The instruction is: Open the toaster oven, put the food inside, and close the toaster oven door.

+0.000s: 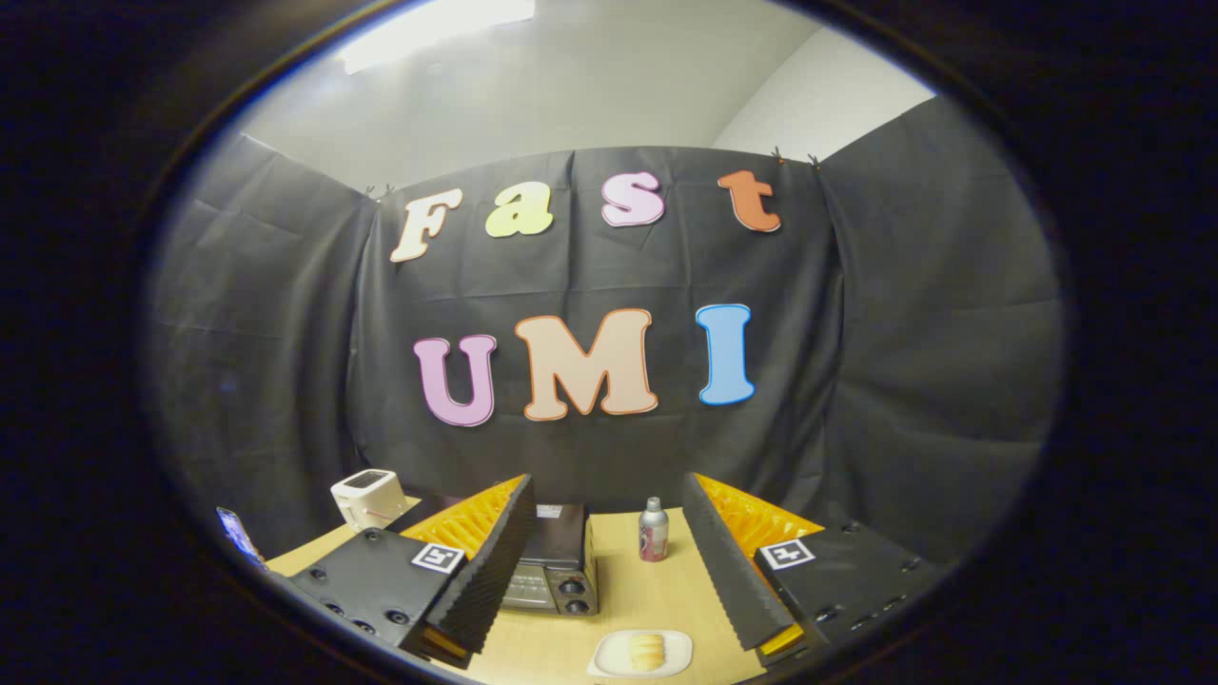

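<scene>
Gripper view: we see our gripper (604,571) spread wide and empty, bread (647,651) on its plate (609,656) between the fingers, toaster oven (557,561) just beyond.

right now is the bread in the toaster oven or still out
Out: the bread lies on its white plate on the table, ahead of the toaster oven. The gripper has its jaws open, holding nothing.

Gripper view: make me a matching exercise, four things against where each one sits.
Things:
1. toaster oven
2. can
3. plate with bread
4. white toaster

Places:
A. nearest, on the table between the open gripper fingers
B. far corner, beyond the left finger
C. beside the left finger, door shut
D. upright, beyond the plate, near the right finger

Pairs: 1-C, 2-D, 3-A, 4-B
</scene>
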